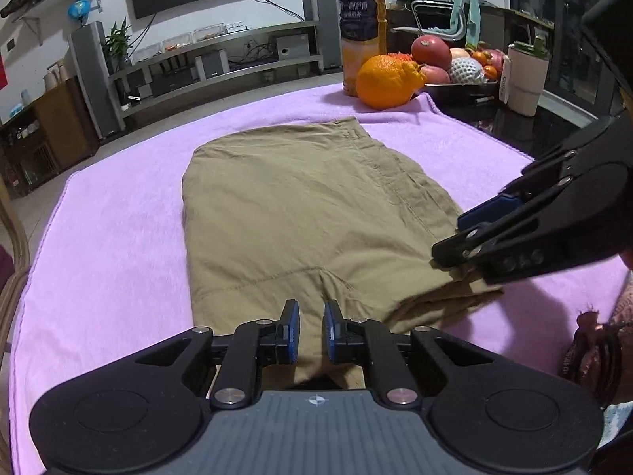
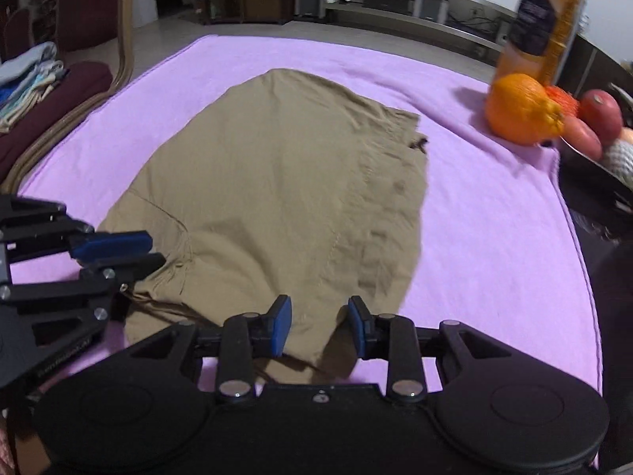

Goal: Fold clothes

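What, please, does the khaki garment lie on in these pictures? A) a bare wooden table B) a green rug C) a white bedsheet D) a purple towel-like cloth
D: the khaki garment lies spread on a purple cloth that covers the surface all around it, with a large orange resting on the cloth's far corner.

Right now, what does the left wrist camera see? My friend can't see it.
Khaki shorts lie folded on a purple towel, with the left gripper at their near edge and the right gripper at their right corner. Behind sit an orange, a juice bottle and a fruit bowl.
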Demonstrator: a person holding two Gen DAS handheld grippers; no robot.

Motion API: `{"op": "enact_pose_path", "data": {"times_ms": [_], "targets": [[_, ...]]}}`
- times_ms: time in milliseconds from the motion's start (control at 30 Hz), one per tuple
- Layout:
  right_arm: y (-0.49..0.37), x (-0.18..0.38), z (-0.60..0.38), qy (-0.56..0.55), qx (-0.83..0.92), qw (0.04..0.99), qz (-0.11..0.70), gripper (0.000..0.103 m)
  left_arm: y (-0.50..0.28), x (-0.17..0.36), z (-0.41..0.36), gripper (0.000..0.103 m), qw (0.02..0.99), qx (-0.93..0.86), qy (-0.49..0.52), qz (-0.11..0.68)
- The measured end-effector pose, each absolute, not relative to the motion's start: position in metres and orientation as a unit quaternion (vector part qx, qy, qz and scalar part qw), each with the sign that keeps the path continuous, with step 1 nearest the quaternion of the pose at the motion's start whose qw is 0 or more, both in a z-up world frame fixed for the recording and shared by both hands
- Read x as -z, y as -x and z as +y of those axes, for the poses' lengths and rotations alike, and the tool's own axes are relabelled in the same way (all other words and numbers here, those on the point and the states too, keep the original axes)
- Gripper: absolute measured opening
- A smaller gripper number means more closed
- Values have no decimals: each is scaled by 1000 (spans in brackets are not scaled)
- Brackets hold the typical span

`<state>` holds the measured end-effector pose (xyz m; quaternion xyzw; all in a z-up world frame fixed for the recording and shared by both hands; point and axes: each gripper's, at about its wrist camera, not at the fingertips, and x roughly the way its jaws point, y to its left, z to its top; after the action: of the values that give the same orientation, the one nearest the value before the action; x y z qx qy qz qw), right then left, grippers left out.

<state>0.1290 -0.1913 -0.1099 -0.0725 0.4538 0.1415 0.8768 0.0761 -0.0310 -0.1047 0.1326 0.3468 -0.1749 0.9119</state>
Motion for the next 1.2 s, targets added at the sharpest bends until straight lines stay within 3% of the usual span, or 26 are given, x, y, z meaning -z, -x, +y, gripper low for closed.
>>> {"op": "enact_pose_path", "data": {"times_ms": [100, 167, 233, 367, 500, 667, 900, 967, 1200], "targets": [[-126, 100, -211, 23, -130, 884, 449, 38, -65, 96, -31, 11, 909, 204, -136, 336], [-126, 88, -233, -32, -126, 895, 427, 44, -63, 81, -23, 28, 916, 217, -118, 317], [-132, 78, -258, -116, -128, 899, 404, 49, -71, 62, -9, 29, 927, 212, -80, 299], [-147, 75, -300, -284, -136, 873, 373, 51, -106, 40, 32, 37, 942, 159, 12, 295], [-170, 86, -320, -419, -164, 817, 360, 51, -151, 33, 70, 41, 926, 127, 108, 339], [-200, 80, -323, -433, -167, 813, 350, 63, -189, 30, 82, 54, 900, 152, 142, 382], [-216, 135, -327, -407, -91, 793, 444, 63, -210, 101, 81, 55, 852, 115, 197, 470], [-217, 145, -329, -404, -84, 784, 465, 64, -211, 108, 84, 62, 848, 114, 208, 474], [-214, 157, -330, -426, -122, 754, 485, 63, -224, 120, 92, 62, 839, 130, 238, 472]]}}
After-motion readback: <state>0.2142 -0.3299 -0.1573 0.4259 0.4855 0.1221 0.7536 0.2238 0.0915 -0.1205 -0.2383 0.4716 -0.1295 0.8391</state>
